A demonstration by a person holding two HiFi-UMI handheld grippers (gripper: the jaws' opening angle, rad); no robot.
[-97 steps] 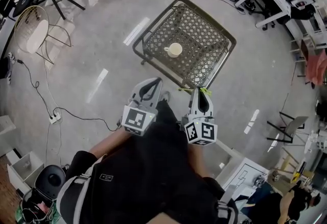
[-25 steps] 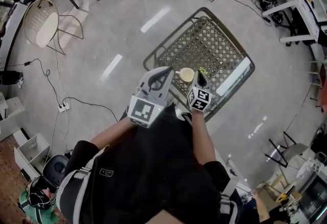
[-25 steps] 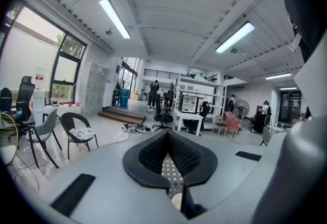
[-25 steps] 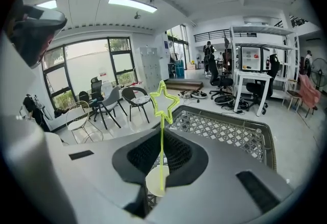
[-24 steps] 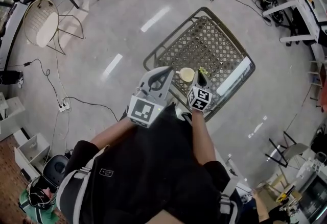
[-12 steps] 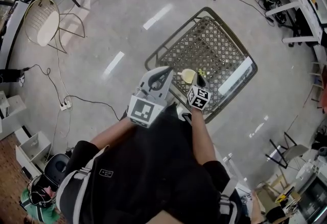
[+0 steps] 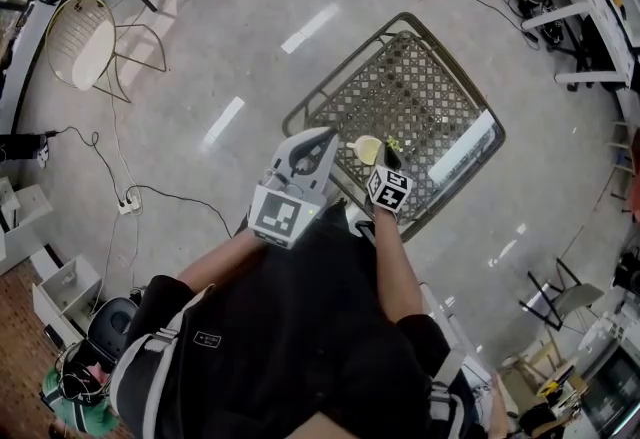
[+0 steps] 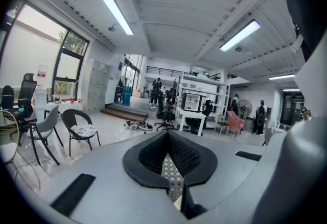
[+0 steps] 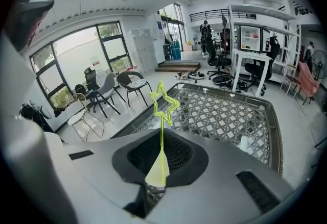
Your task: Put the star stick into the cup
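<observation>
The place is a big open workshop hall with a pale grey polished floor [image 7: 200, 57] and a white ribbed ceiling with long lamps. On the floor stands a low metal table [image 7: 425, 87] with a lattice top and a dark frame of rounded corners.

Nearest, at the bottom of the head view, is the person in a black top [image 7: 290, 327], both forearms reaching forward over the near edge of the table. The left gripper [image 7: 322, 139] has its two jaws brought together to a point, with only a thin slit between the pads, and it has hold of nothing. The right gripper [image 7: 388, 159] has its jaws closed on the lower part of the star stick [image 9: 160, 167], which is thin and yellow-green. It rises upright out of the jaws and its outline star is at the far end.

The cup [image 7: 366, 149], cream in colour, stands on the near part of the lattice between the tips of the two grippers, with the right one just beside it. The right gripper hides a part of it. A small piece of yellow-green shows just to the right of the cup, but I cannot tell if it is over the mouth of the cup or beside it.

Farther left are a wire chair with a pale seat [image 7: 82, 42] and a black cable [image 7: 170, 199] lying on the floor. Far away are white desks [image 9: 250, 57], office chairs and some people, too small to make out.
</observation>
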